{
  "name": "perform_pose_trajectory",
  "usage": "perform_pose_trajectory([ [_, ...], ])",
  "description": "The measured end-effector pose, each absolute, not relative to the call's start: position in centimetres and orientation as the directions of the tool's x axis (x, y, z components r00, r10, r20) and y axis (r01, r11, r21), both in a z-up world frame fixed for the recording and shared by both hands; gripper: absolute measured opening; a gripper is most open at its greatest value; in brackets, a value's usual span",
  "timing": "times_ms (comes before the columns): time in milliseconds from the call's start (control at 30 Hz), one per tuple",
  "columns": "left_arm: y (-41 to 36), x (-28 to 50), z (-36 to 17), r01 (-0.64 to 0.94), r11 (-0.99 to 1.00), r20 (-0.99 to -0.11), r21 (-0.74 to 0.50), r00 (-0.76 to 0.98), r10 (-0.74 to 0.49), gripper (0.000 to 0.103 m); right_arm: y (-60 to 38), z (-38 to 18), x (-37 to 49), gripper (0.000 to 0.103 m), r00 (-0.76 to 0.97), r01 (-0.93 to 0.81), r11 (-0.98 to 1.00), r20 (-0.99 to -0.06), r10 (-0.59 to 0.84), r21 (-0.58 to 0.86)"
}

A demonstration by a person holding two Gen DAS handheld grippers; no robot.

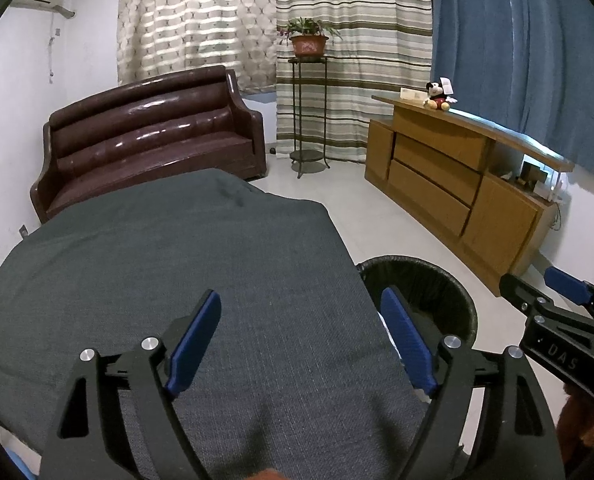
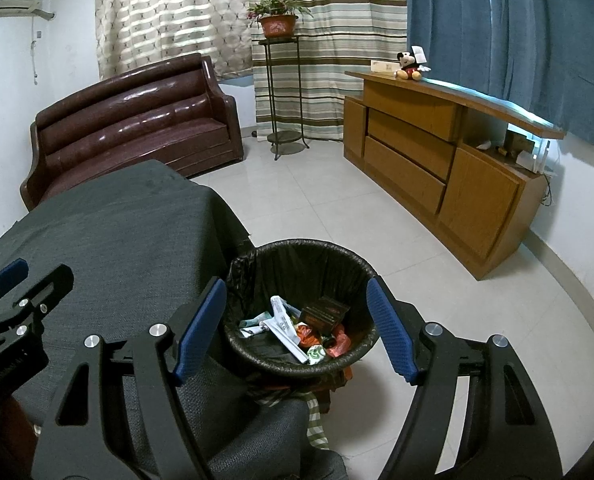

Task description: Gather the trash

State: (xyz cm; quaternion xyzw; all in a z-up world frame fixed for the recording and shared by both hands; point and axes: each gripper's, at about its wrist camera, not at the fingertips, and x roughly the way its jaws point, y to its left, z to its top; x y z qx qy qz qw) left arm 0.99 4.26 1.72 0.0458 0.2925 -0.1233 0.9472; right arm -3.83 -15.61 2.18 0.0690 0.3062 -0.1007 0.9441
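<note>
The trash (image 2: 297,330) lies already inside the black bin (image 2: 257,344) beside the bench (image 1: 169,264), whose grey cloth shows nothing left. Left hand-held gripper (image 1: 303,340) and right hand-held gripper (image 2: 297,330) are both open and hold nothing.

Left view over table (image 1: 177,260); right view over bin (image 2: 297,360); both face sofa (image 1: 149,140).
</note>
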Motion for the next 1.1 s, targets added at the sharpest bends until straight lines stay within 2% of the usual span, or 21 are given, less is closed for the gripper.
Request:
perform_pose_trajectory([
  [933, 4.37, 0.73, 2.41, 0.292, 0.956, -0.544, 0.004, 0.803, -0.243, 0.082, -15.47, 2.23, -3.77, 0.071, 0.792, 0.233, 0.97, -0.593, -0.148, 0.068],
  [1100, 4.71, 0.75, 2.31, 0.265, 0.964, -0.554, 0.001, 0.803, -0.221, 0.084, -15.36, 2.21, -3.77, 0.071, 0.793, 0.231, 0.971, -0.591, -0.148, 0.066],
])
